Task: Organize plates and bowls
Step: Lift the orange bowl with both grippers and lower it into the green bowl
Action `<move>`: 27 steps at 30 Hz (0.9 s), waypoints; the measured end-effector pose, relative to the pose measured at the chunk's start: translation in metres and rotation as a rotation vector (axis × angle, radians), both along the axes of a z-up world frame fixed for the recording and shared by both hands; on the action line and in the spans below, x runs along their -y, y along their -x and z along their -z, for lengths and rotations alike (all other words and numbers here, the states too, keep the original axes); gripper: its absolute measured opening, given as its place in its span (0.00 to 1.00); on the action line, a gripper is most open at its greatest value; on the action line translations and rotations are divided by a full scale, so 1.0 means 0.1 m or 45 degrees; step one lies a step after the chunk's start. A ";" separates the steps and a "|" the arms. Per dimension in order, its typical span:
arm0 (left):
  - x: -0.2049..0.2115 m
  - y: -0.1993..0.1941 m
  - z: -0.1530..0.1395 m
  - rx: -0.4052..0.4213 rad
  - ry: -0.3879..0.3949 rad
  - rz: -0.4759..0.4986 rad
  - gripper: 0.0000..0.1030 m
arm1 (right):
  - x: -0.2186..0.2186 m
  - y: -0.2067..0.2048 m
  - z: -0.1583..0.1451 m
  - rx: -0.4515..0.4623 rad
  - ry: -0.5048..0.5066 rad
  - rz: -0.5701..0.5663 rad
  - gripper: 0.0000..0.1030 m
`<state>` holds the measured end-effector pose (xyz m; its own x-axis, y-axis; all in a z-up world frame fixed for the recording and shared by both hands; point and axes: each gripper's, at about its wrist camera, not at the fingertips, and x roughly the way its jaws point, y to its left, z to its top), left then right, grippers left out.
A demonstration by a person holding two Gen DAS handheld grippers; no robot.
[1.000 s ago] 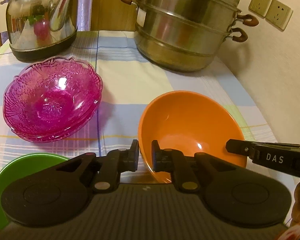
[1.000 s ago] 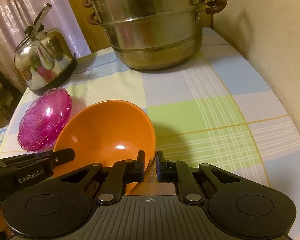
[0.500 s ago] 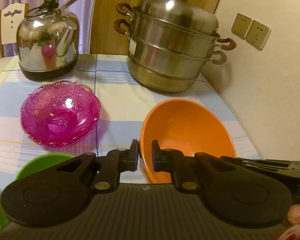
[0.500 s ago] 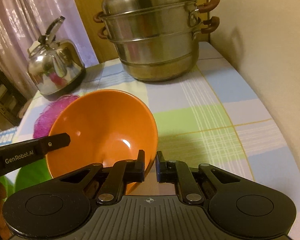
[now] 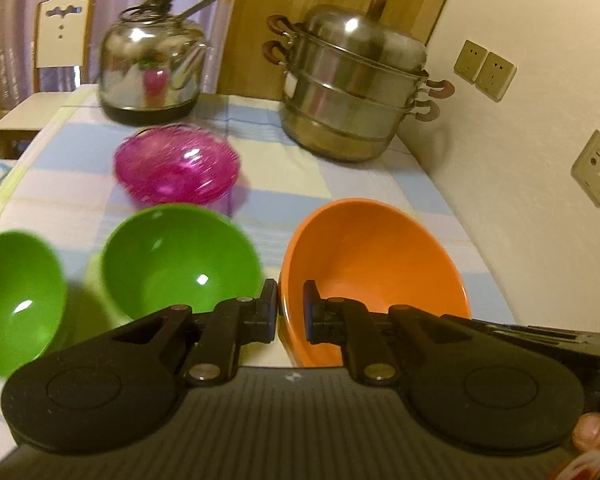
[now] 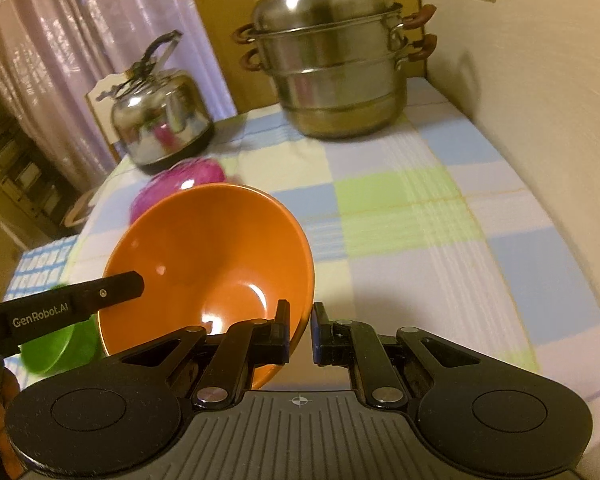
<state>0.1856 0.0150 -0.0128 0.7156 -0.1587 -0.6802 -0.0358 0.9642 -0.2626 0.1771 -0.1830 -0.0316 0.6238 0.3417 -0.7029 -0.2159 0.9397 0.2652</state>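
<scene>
The surface (image 5: 340,184), covered by a checked cloth in pale blue, cream and green, runs along a cream wall (image 5: 540,80) that carries several sockets. At its far end stands a tiered steel steamer pot (image 5: 352,84) with brown handles, and to the left of it a shiny steel kettle (image 5: 152,72) on a dark base; a white chair (image 5: 60,36) shows behind the kettle.

The orange bowl (image 5: 376,276) is the largest dish, tilted with its opening toward the cameras at the near right part of the surface. The left gripper (image 5: 291,316) has its jaws pinching the bowl's near-left rim, one finger outside and one inside. The right gripper (image 6: 300,332) has its jaws pinching the opposite rim the same way. Whether the bowl's base touches the cloth cannot be told.

Just to the left of the orange bowl sits a green bowl (image 5: 180,260), and beside that, at the frame edge, a second green bowl (image 5: 16,304). Beyond them, nearer the kettle, the stacked pink glass plates (image 5: 176,168) appear blurred.
</scene>
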 end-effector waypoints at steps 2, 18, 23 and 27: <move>-0.07 0.19 0.01 -0.008 0.009 -0.023 0.11 | -0.04 0.16 0.00 -0.006 -0.010 -0.018 0.10; -0.48 0.89 0.07 -0.056 0.003 -0.147 0.11 | -0.53 0.74 0.11 -0.038 0.022 -0.163 0.10; -0.52 0.86 -0.02 -0.036 0.003 -0.155 0.11 | -0.59 0.72 0.07 -0.026 0.019 -0.172 0.10; -0.58 0.79 -0.13 -0.008 0.000 -0.164 0.11 | -0.62 0.64 -0.03 -0.002 0.015 -0.180 0.10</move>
<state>0.1068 0.0732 0.0003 0.7259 -0.0660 -0.6846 -0.1606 0.9516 -0.2620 0.1129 -0.1207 -0.0288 0.5686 0.4181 -0.7084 -0.3462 0.9028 0.2550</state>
